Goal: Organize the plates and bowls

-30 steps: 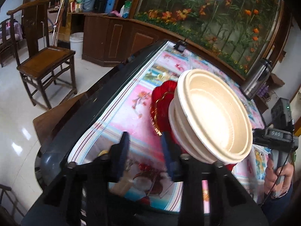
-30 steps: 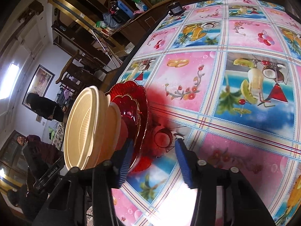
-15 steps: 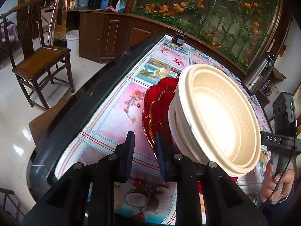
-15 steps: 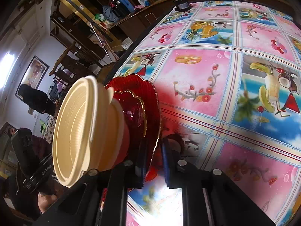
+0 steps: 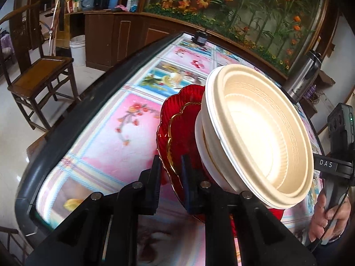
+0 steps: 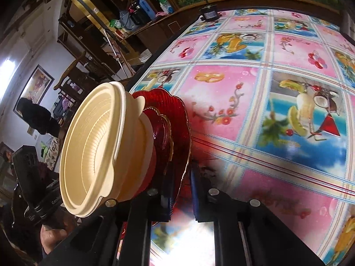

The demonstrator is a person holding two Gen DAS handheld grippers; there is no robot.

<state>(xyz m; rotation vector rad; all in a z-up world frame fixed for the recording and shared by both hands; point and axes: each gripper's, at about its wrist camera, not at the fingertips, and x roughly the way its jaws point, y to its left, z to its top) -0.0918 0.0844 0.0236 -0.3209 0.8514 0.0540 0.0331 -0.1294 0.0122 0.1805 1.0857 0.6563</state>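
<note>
Showing two red plates (image 5: 177,130), two cream bowls (image 5: 261,133)

Daylight is soft and even. White glare washes the tablecloth (image 6: 277,133) near the lower edge, its print smears, and fisheye corners go black.

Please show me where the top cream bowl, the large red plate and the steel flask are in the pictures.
cream bowl (image 5: 250,128): left wrist view, on its inner bottom.
red plate (image 6: 177,115): right wrist view, on its ribbed rim.
steel flask (image 5: 305,77): left wrist view, on its metal body.
</note>
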